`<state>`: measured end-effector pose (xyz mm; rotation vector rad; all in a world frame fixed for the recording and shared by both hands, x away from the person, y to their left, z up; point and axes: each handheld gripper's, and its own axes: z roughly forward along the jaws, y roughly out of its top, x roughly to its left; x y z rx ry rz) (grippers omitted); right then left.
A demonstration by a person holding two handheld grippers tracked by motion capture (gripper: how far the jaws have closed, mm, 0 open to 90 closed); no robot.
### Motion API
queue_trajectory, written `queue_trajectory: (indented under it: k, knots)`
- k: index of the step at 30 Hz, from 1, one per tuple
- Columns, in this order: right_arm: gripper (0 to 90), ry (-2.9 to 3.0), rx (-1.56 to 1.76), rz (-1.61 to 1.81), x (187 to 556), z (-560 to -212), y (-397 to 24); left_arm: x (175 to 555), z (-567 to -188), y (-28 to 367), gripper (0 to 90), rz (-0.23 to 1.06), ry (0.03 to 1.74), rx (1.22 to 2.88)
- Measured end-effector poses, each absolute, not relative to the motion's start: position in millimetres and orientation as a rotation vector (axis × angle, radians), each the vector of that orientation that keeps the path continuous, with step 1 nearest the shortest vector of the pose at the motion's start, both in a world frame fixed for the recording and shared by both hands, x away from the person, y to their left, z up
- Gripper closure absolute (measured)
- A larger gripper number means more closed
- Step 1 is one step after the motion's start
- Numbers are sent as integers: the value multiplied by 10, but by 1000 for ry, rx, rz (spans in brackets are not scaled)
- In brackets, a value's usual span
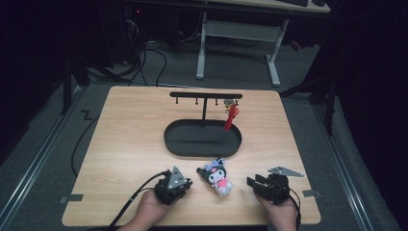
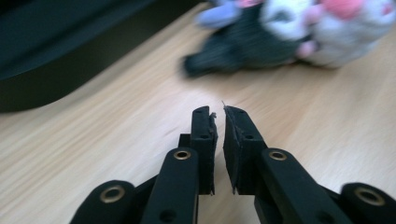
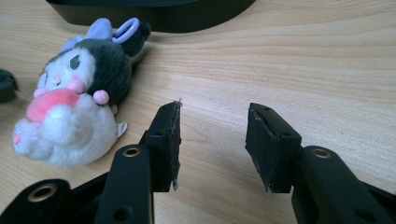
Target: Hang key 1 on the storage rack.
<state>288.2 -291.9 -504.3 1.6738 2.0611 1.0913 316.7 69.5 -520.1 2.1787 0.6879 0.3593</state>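
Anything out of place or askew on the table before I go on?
Only the small plush keychain toy with dark head and white body: it lies tipped over on the wooden table in front of the black oval tray stand, while a red charm hangs from the stand's rail.

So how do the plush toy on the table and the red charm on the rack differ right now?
The plush toy lies on its side on the bare table, between the two grippers; the red charm hangs from a hook at the rack's right end, above the black tray. The plush toy is bulky, in black, white and pink; the red charm is slim and one colour. Neither is gripped.
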Motion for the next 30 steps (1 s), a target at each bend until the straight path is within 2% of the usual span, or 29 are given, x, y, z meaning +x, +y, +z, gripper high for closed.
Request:
queue_trajectory:
  k: [5, 9, 14, 17, 20, 30]
  knots:
    - [545, 2066, 1658, 1080, 2890, -5027, -2875, 3257, -5148, 1324, 776, 458, 786, 2161]
    - [533, 2084, 1667, 1068, 2926, -5062, -2830, 3305, -5146, 1764, 713, 497, 884, 2104]
    - [518, 2101, 1678, 1040, 2951, -5087, -2792, 3328, -5221, 2124, 636, 529, 961, 2064]
    - [511, 2101, 1673, 1029, 2951, -5086, -2781, 3375, -5244, 2212, 551, 574, 980, 2085]
    - [503, 2106, 1675, 1019, 2948, -5095, -2784, 3414, -5267, 2259, 524, 560, 1014, 2065]
    - [474, 2137, 1671, 970, 2939, -5058, -2786, 3427, -5254, 2211, 455, 597, 978, 2072]
